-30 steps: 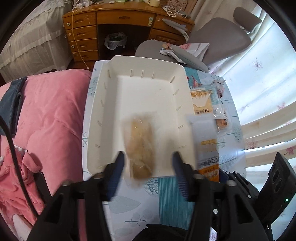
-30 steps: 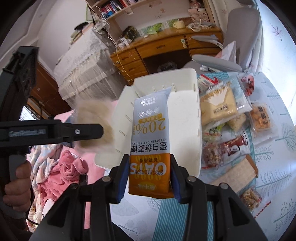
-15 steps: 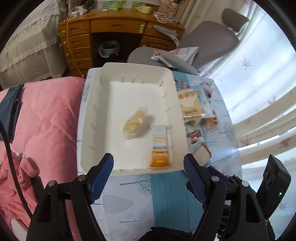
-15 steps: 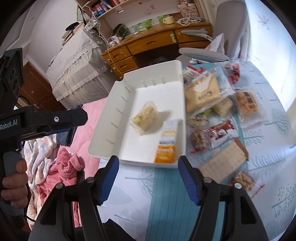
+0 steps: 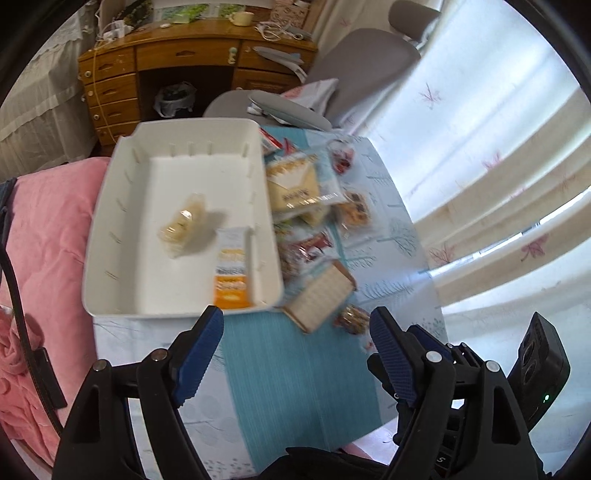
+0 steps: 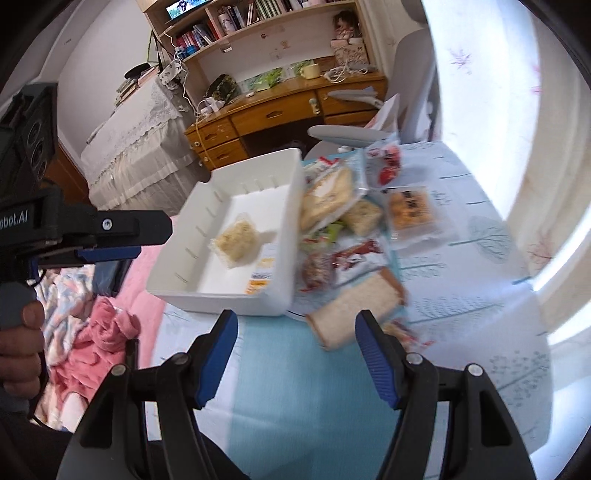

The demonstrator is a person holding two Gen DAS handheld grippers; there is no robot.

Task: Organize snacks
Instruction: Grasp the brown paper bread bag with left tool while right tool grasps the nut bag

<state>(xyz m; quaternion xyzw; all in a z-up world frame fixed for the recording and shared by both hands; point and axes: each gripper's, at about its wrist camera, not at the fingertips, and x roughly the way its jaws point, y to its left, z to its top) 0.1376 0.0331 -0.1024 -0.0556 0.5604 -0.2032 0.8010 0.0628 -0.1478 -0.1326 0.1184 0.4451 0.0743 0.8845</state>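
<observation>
Both hand-held grippers gape wide with nothing between their fingers: the left hand-held gripper [image 5: 297, 343] and the right hand-held gripper [image 6: 297, 341]. Ahead of them on the table [image 5: 295, 373], the white bin [image 5: 110, 236] holds the oat bar packet [image 5: 231, 273] and a clear-wrapped pastry [image 5: 183, 225]; remaining snacks [image 6: 369, 258] lie just right of it.

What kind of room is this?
Probably a bedroom with a study corner: a bed under a lace cover, a wooden desk below a bookshelf, and a grey chair.

One white bin [image 5: 110, 206] holds two snacks (a clear-wrapped cake [image 5: 183, 225] and an orange oat bar [image 5: 232, 275]).
</observation>
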